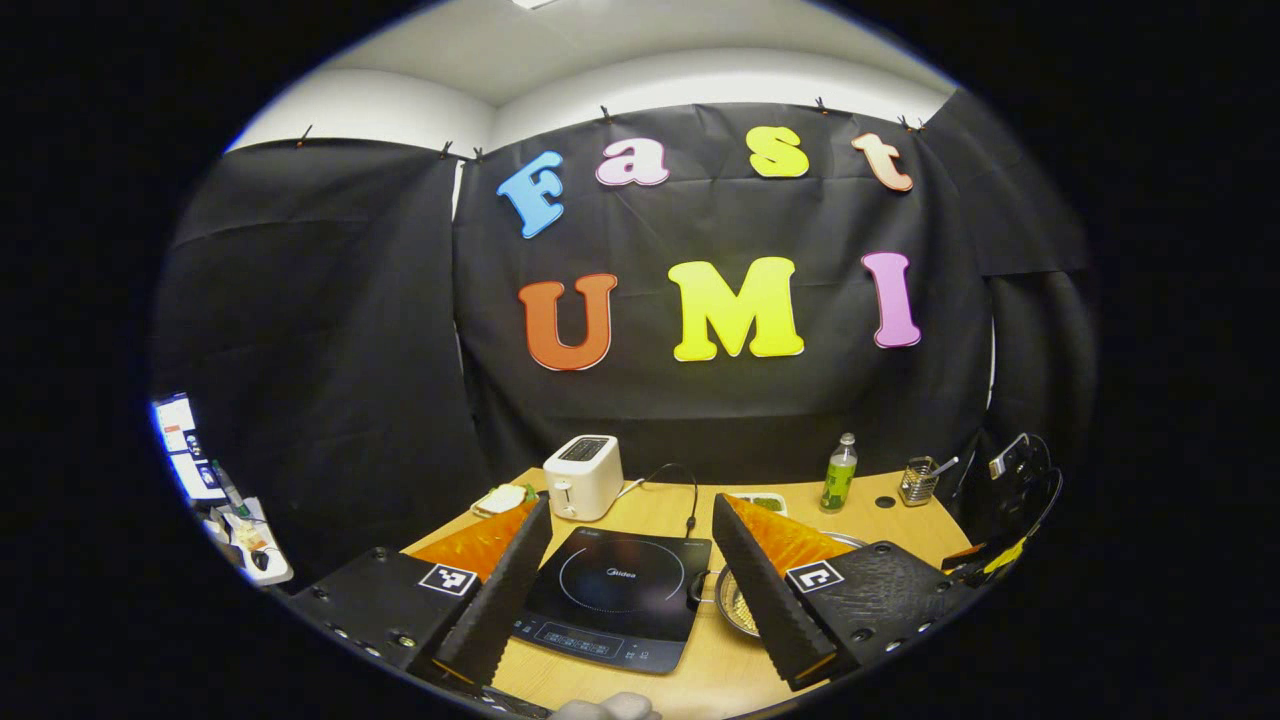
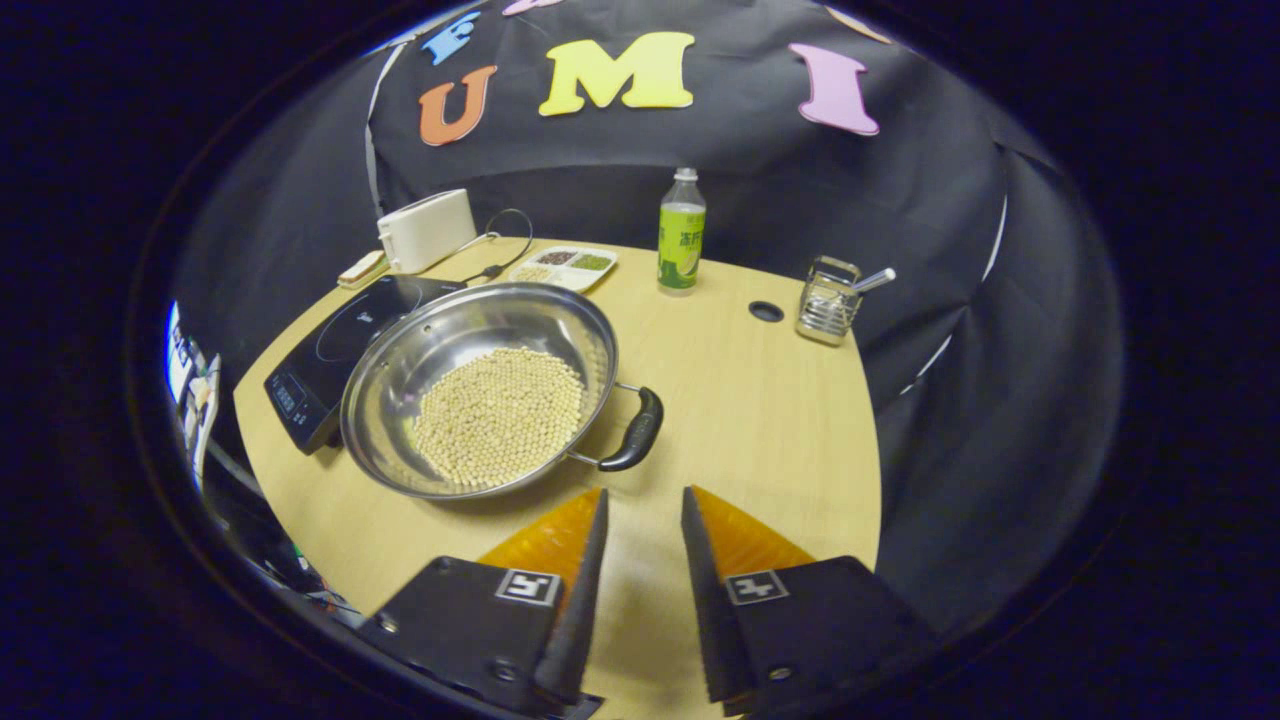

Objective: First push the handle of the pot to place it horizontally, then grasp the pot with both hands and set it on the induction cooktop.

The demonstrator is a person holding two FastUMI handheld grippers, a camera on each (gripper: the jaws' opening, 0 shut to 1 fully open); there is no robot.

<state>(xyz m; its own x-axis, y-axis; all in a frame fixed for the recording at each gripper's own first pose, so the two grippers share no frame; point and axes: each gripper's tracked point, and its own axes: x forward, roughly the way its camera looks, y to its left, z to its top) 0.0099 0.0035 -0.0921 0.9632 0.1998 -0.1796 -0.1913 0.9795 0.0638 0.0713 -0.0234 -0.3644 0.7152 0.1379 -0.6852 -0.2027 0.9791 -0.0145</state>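
Stainless steel, the wide shallow pot (image 2: pixel 480 385) sits on the pale wooden bench (image 2: pixel 760 420), holding a bed of small pale round beans (image 2: pixel 500 415). Its black handle (image 2: pixel 632 432) lies just ahead of the right claw (image 2: pixel 643 505), apart from both fingers; this claw is spread and pinches nothing. The pot's far rim hides part of the black induction cooktop (image 2: pixel 320 365) just beside it.

From the left gripper view, the left claw (image 1: pixel 630 510) is spread wide over the cooktop (image 1: pixel 615 595), gripping nothing; its right finger covers most of the pot (image 1: pixel 735 605). A white toaster (image 1: pixel 585 475), green bottle (image 1: pixel 840 475) and wire utensil holder (image 1: pixel 917 482) stand at the bench's far edge. Black cloth lines the booth beneath white walls.
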